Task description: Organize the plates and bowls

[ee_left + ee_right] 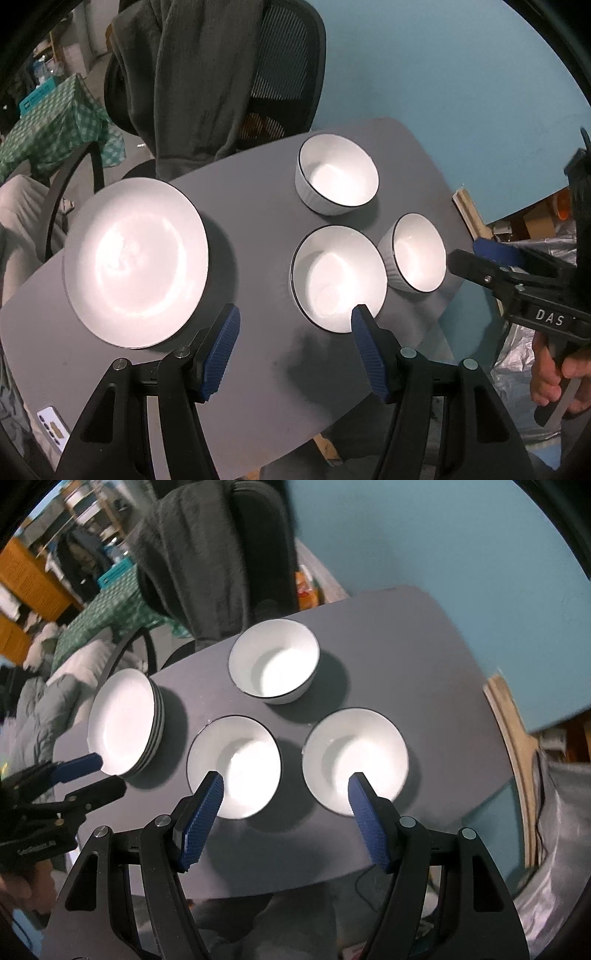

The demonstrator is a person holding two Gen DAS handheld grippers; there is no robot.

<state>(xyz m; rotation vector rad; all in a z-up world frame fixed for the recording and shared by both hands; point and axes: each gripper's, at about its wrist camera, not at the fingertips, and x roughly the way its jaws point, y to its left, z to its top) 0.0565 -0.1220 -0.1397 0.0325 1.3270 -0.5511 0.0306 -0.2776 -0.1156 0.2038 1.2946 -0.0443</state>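
Note:
A stack of white plates (136, 258) sits at the left of the grey table (266, 206); it also shows in the right wrist view (123, 720). Three white bowls with dark rims stand apart: a far bowl (338, 175) (275, 661), a near middle bowl (338, 277) (234, 766) and a right bowl (417, 253) (356, 758). My left gripper (293, 317) is open and empty, above the table just short of the middle bowl. My right gripper (286, 784) is open and empty, above the near two bowls. It shows at the right of the left wrist view (465, 258).
An office chair draped with a dark jacket (207, 74) stands behind the table. A green checked cloth (55, 125) lies at the far left. A phone (53, 430) lies at the table's near left. Silver sheeting (557, 830) and a wooden frame (513, 738) lie beyond the right edge.

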